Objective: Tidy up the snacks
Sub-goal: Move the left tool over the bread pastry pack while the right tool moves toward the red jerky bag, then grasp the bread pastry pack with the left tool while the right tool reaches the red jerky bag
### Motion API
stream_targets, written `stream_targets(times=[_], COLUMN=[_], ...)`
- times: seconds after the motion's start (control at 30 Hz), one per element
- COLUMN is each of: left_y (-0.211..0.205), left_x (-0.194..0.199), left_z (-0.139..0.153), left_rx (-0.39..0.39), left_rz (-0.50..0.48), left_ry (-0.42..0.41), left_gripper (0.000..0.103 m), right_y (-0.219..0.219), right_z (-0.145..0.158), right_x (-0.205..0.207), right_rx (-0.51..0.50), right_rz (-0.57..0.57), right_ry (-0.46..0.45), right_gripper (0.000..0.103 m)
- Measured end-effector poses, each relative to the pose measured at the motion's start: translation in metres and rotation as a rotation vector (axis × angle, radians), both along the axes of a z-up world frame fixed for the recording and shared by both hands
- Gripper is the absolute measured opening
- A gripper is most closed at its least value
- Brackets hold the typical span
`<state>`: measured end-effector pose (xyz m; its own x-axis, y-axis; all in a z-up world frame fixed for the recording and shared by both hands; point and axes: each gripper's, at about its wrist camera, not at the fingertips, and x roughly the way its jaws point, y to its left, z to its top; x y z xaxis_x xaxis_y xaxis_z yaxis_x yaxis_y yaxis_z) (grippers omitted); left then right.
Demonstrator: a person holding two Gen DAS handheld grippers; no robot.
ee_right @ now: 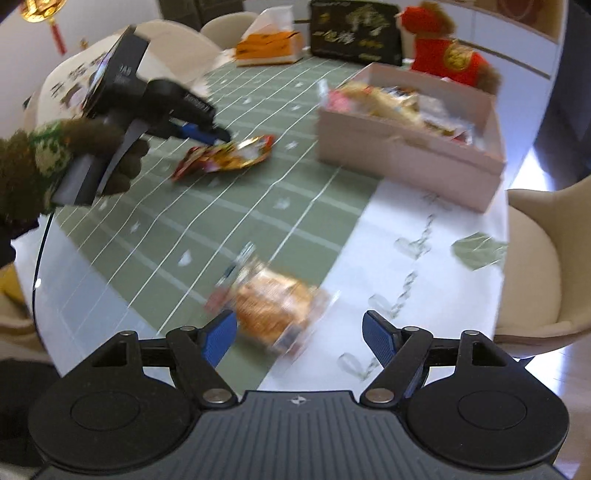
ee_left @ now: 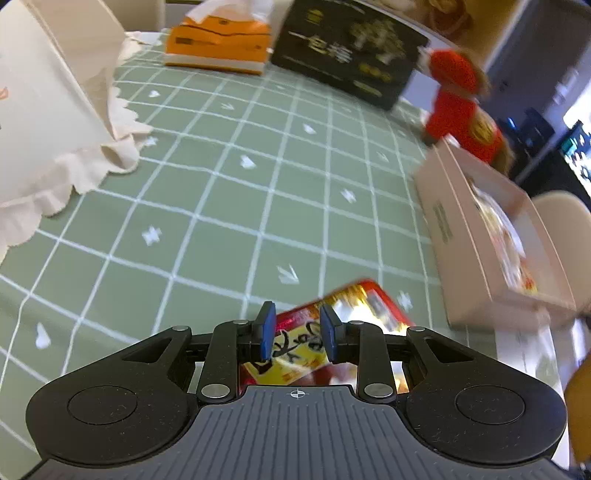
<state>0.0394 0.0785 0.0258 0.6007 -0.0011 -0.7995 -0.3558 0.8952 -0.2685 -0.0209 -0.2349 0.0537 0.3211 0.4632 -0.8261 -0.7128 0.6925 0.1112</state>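
Clamping the left gripper (ee_left: 297,332) tight on a red-and-gold foil snack packet (ee_left: 347,314), with the blue pads (ee_left: 266,328) pressing its near end from both sides. Pointing that same gripper (ee_right: 216,136) downward, as seen from the right wrist, in a dark-covered left hand (ee_right: 122,158). Dangling the packet from its tip over the green checked tablecloth (ee_right: 229,221); not possible to tell whether the packet's far end is touching the cloth.

Holding the right gripper (ee_right: 299,339) spread wide and grasping nothing. Hovering just behind a clear-wrapped snack with orange-brown contents (ee_right: 273,306), which is blurred. Finding it nearer the left finger (ee_right: 219,338), resting at the border where the green cloth meets the white table surface (ee_right: 424,258).

Seeing a pale pink open cardboard box (ee_right: 406,155) at the right side of the table, well apart from both packets. Noting a heap of assorted wrapped snacks (ee_right: 399,103) inside it.

Seeing along the far edge an orange tissue box (ee_right: 267,46) and a black flat box with gold print (ee_right: 354,33). Spotting a red plush toy (ee_right: 447,55) just behind the pink box. Catching a cream frilled fabric cover (ee_left: 40,140) at the left of the left wrist view.
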Motion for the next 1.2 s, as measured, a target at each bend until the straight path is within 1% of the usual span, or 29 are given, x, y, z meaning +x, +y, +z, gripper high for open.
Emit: stream_targets(times=[0.07, 0.13, 0.27, 0.33, 0.37, 0.47, 0.5, 0.57, 0.63, 0.67, 0.73, 0.8, 0.83, 0.9, 0.97, 1.0, 1.07, 1.1, 1.13, 1.2], left_y=[-0.010, -0.020, -0.047, -0.062, -0.069, -0.084, -0.087, -0.093, -0.103, -0.109, -0.127, -0.151, -0.162, -0.180, -0.195, -0.203, -0.215, -0.220, -0.226, -0.233], left_x=[-0.010, -0.022, -0.044, -0.052, -0.056, -0.064, -0.066, -0.070, -0.076, -0.077, -0.079, -0.078, -0.076, -0.070, -0.066, -0.065, -0.067, -0.069, -0.068, -0.064], left_z=[0.000, -0.001, 0.000, 0.000, 0.000, -0.002, -0.001, 0.003, 0.015, 0.020, 0.030, 0.036, 0.036, 0.032, 0.025, 0.022, 0.018, 0.017, 0.017, 0.017], left_rx=[-0.017, -0.045, -0.057, -0.058, -0.063, -0.133, -0.153, -0.159, -0.130, -0.115, -0.074, -0.008, 0.022, 0.054, 0.083, 0.112, 0.182, 0.216, 0.238, 0.248], left_rz=[-0.016, -0.029, -0.066, -0.094, -0.105, -0.126, -0.127, -0.121, -0.147, -0.177, -0.278, -0.403, -0.457, -0.532, -0.602, -0.638, -0.692, -0.714, -0.730, -0.743], left_ry=[0.001, -0.001, -0.006, -0.009, -0.011, -0.013, -0.014, -0.011, -0.026, -0.035, -0.049, -0.049, -0.047, -0.025, 0.013, 0.032, 0.043, 0.035, 0.035, 0.033], left_gripper=[0.030, 0.030, 0.030, 0.030, 0.030, 0.030, 0.030, 0.030, 0.030, 0.030, 0.030, 0.030, 0.030, 0.030, 0.030, 0.030, 0.032, 0.032, 0.033, 0.034], right_y=[0.006, 0.011, 0.012, 0.009, 0.007, 0.006, 0.008, 0.013, 0.013, 0.010, 0.000, -0.012, -0.018, -0.028, -0.039, -0.044, -0.054, -0.058, -0.062, -0.068], right_z=[-0.007, -0.012, -0.009, -0.002, 0.002, 0.013, 0.015, 0.014, 0.009, 0.006, 0.000, -0.006, -0.009, -0.012, -0.011, -0.010, -0.007, -0.007, -0.007, -0.008], right_x=[0.002, 0.006, 0.017, 0.022, 0.023, 0.029, 0.029, 0.027, 0.024, 0.023, 0.023, 0.024, 0.025, 0.024, 0.021, 0.020, 0.022, 0.024, 0.027, 0.032], right_rx=[-0.024, -0.056, -0.071, -0.047, -0.024, 0.052, 0.054, 0.025, -0.009, -0.020, -0.033, -0.038, -0.042, -0.049, -0.054, -0.052, -0.040, -0.032, -0.024, -0.016], right_rz=[-0.001, -0.016, -0.074, -0.093, -0.101, -0.103, -0.096, -0.081, -0.079, -0.088, -0.119, -0.148, -0.164, -0.180, -0.201, -0.215, -0.250, -0.267, -0.286, -0.314], right_ry=[-0.006, -0.035, -0.076, -0.092, -0.085, -0.054, -0.058, -0.086, -0.115, -0.119, -0.105, -0.080, -0.067, -0.062, -0.079, -0.086, -0.090, -0.088, -0.085, -0.075], right_gripper=[0.076, 0.076, 0.077, 0.077, 0.077, 0.077, 0.077, 0.077, 0.077, 0.077, 0.077, 0.077, 0.077, 0.077, 0.077, 0.077, 0.077, 0.077, 0.077, 0.077])
